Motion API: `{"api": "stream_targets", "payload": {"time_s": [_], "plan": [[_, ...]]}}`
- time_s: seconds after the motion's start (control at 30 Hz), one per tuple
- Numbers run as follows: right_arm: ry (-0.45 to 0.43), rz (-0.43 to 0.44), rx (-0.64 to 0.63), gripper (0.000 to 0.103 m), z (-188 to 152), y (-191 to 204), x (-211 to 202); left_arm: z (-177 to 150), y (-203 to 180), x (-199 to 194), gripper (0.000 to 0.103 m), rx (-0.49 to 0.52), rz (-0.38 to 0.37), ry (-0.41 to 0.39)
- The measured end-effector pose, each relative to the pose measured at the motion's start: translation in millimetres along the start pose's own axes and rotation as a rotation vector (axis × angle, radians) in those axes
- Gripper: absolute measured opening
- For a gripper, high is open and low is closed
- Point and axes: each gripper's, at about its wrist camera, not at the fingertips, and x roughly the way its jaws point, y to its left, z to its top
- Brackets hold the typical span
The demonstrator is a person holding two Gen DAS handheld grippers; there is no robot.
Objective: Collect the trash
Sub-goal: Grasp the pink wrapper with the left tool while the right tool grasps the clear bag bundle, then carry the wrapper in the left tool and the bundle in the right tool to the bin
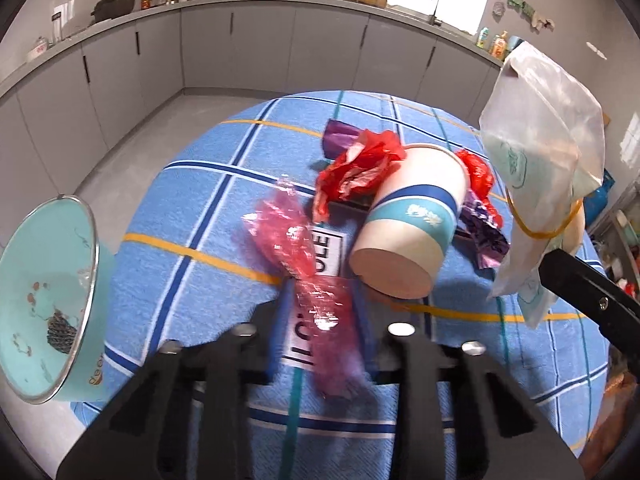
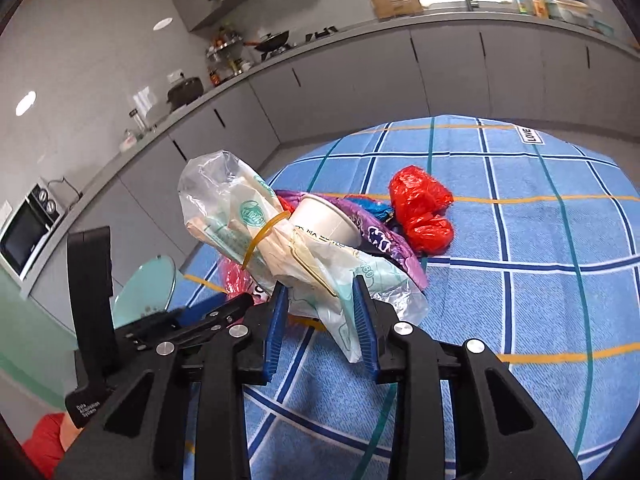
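Right gripper (image 2: 320, 320) pinches a clear plastic bag (image 2: 248, 220) above the table's (image 2: 560, 260) near edge; left gripper (image 1: 320, 332) closes on a pink wrapper (image 1: 296, 240). Mid-table: paper cup (image 1: 408, 220), red wrapper (image 1: 356, 172). Teal bin (image 1: 48, 296) sits off the left edge.

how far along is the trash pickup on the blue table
Early. The teal bin at the table edge holds only a few scraps. In hand: the right gripper is shut on a clear plastic bag bound with rubber bands, and the left gripper pinches a pink cellophane wrapper. Left: the tipped paper cup, red plastic and purple wrapper.
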Motion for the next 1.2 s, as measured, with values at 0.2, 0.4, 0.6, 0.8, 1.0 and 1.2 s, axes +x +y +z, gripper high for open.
{"api": "stream_targets", "payload": {"time_s": [0.2,0.4,0.6,0.8,1.0,1.2], "plan": [[-0.020,-0.015,0.044,0.033,-2.1,1.7,-6.1,-1.4,9.0,-17.8,0.018,0.023,-0.010,-0.034],[-0.044,-0.033,0.050,0.033,-3.2,14.2,-12.7,-4.7,19.1,-41.9,0.015,0.030,-0.014,-0.070],[-0.062,-0.051,0.054,0.033,-4.1,26.2,-18.1,-6.1,21.6,-61.7,0.015,0.045,-0.025,-0.102],[-0.066,-0.044,0.039,0.033,-4.8,40.7,-15.3,-5.9,33.0,-81.6,0.015,0.052,0.007,-0.133],[-0.068,-0.025,0.027,0.033,-4.6,62.8,-10.1,-6.3,56.5,-97.1,0.015,0.035,0.058,-0.151],[-0.054,-0.013,0.006,0.033,-7.6,86.6,-1.0,-9.4,83.9,-110.6,0.015,-0.001,0.091,-0.174]]}}
